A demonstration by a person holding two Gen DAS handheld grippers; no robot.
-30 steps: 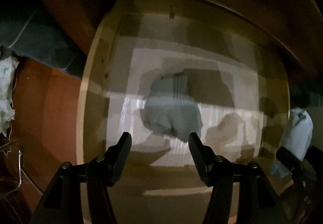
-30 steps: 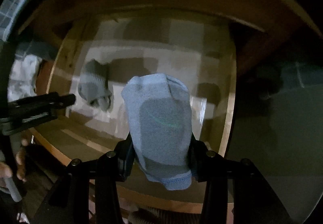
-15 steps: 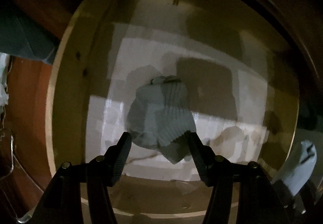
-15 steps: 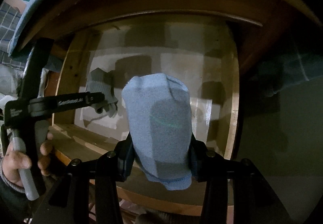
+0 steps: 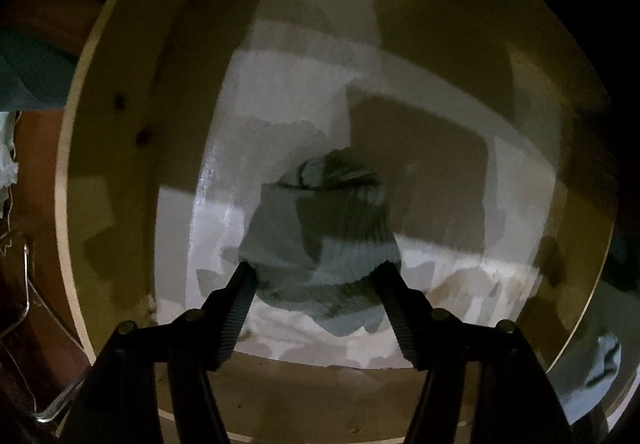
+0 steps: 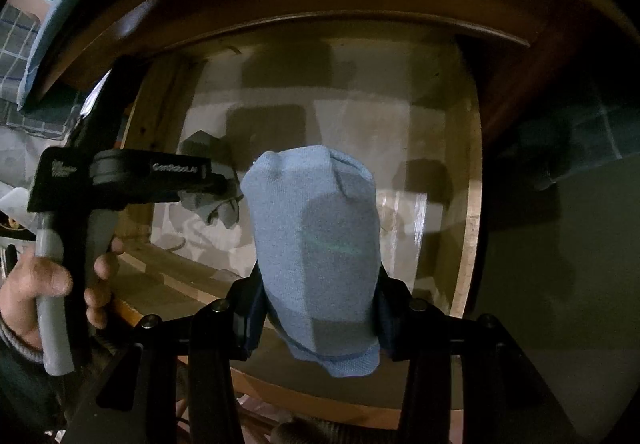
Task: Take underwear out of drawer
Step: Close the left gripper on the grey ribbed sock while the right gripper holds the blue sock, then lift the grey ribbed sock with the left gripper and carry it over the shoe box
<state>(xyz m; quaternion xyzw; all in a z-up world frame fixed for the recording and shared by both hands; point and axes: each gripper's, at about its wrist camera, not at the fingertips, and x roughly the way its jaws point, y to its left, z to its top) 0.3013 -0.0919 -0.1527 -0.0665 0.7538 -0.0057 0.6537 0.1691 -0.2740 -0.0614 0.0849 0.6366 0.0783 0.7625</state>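
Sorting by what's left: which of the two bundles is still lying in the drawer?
The grey ribbed bundle, between the opening left gripper; the right gripper clamps the blue bundle.

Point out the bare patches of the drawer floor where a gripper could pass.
Bare white liner lies right of the grey sock, up to the drawer right wall, and behind the sock toward the back wall. It is crowded at the sock: the left gripper, jaws opening, straddles it. The right gripper holds the blue sock.
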